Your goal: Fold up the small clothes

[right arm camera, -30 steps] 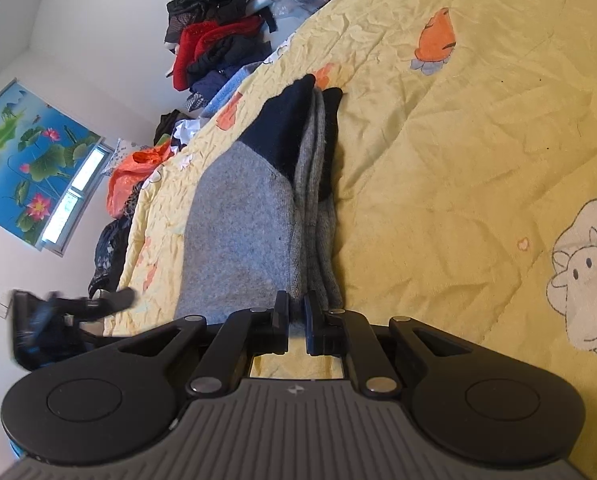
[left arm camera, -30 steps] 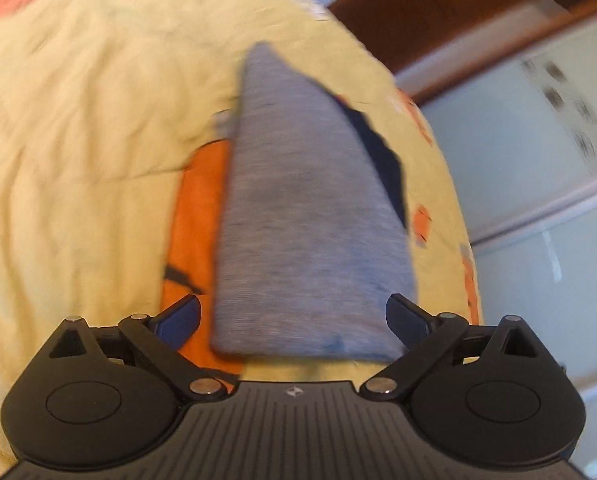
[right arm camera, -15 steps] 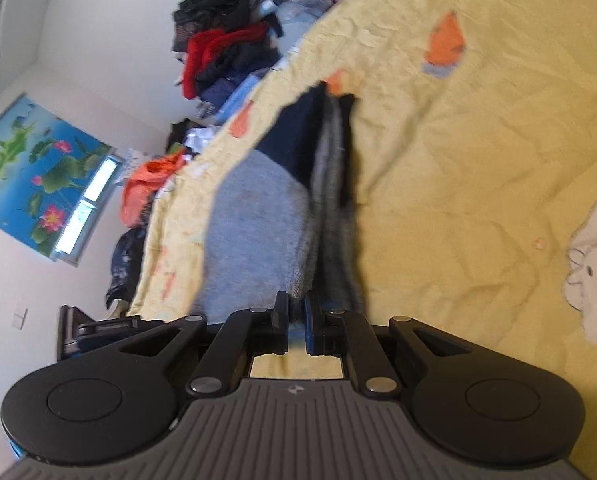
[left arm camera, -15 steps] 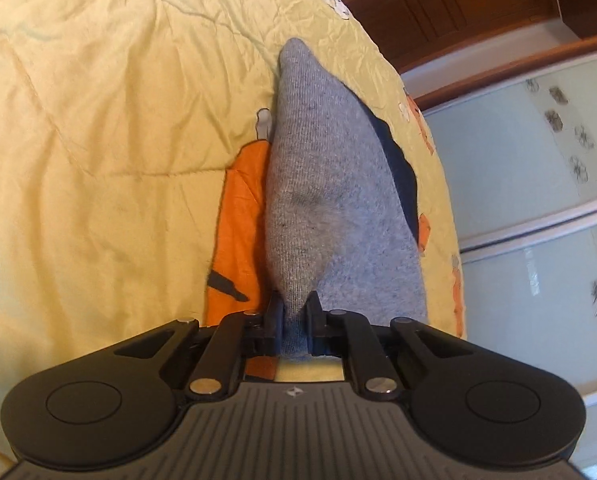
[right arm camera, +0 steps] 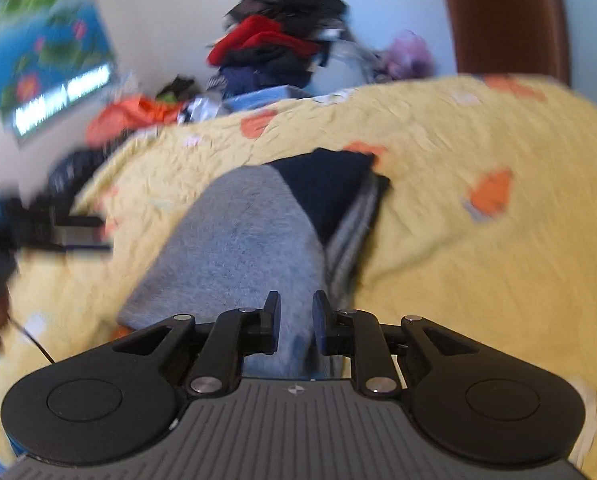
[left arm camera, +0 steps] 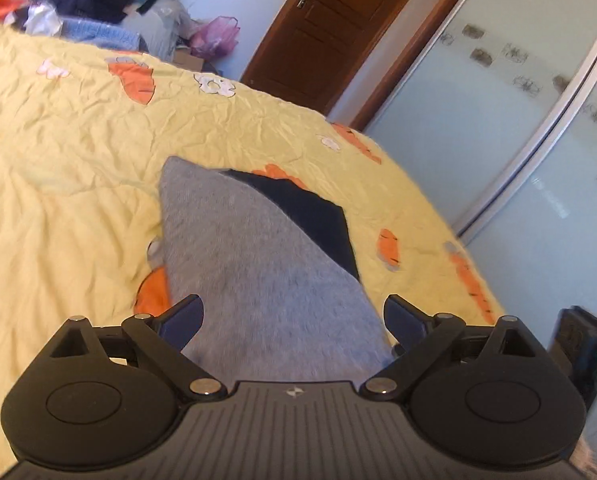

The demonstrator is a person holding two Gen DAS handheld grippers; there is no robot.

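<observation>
The grey garment (left arm camera: 254, 264), with its dark navy part (left arm camera: 310, 216) at the far end, lies on the yellow bedspread (left arm camera: 66, 184), over an orange carrot print (left arm camera: 152, 294). It reads as folded: in the right wrist view several layered edges (right arm camera: 352, 236) stack along its right side, so at least one fold is judged done.

Left gripper (left arm camera: 294, 322): jaws stand wide apart, one on each side of the garment's near end, nothing between them gripped. The near hem passes below the gripper body; whether a fingertip touches the cloth cannot be told. The wide spread fits a hand that has let the cloth go, or is lining up to take the whole near edge.

Right gripper (right arm camera: 294, 314): jaws narrow, a small gap open between them, grey fabric (right arm camera: 234, 240) showing in and beyond the gap. Whether the pads actually pinch the cloth cannot be told; the view is motion-blurred. The position at the near right corner suits holding the stacked layers together so they do not slide apart.

The left gripper's body (right arm camera: 38, 224) shows as a dark blur at the left edge of the right wrist view, well off the garment's side. A pile of other clothes (right arm camera: 282, 44) sits at the far end of the bed.

Risk, as judged: loose layers may splay if the corner is released carelessly.
</observation>
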